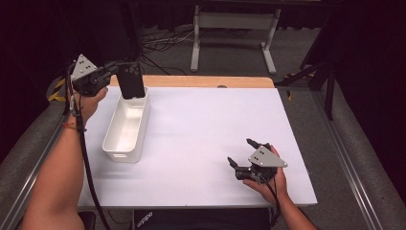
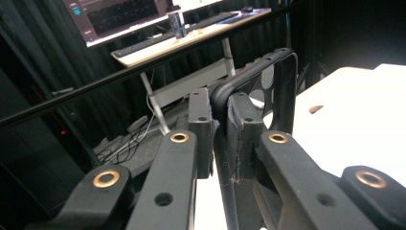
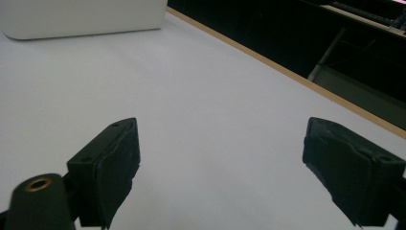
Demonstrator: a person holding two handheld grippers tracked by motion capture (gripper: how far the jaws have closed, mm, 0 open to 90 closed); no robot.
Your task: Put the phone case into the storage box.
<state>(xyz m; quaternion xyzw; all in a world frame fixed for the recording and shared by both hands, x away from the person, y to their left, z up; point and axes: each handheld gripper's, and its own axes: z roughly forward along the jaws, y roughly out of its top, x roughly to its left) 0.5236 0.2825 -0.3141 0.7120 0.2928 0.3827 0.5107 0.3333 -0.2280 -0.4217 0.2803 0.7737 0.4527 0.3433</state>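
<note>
Black case (image 1: 130,80): rigid phone shell, rim pinched by left gripper (image 1: 113,71) over white bin's (image 1: 125,128) far end.
Right gripper (image 1: 241,152): jaws wide, empty, near table's (image 1: 201,124) front right corner.

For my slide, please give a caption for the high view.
Left tongs hold a black phone case above a white bin; right tongs rest open.

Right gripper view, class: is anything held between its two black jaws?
No: the right gripper has its jaws standing wide apart, with bare white table between them.
</note>
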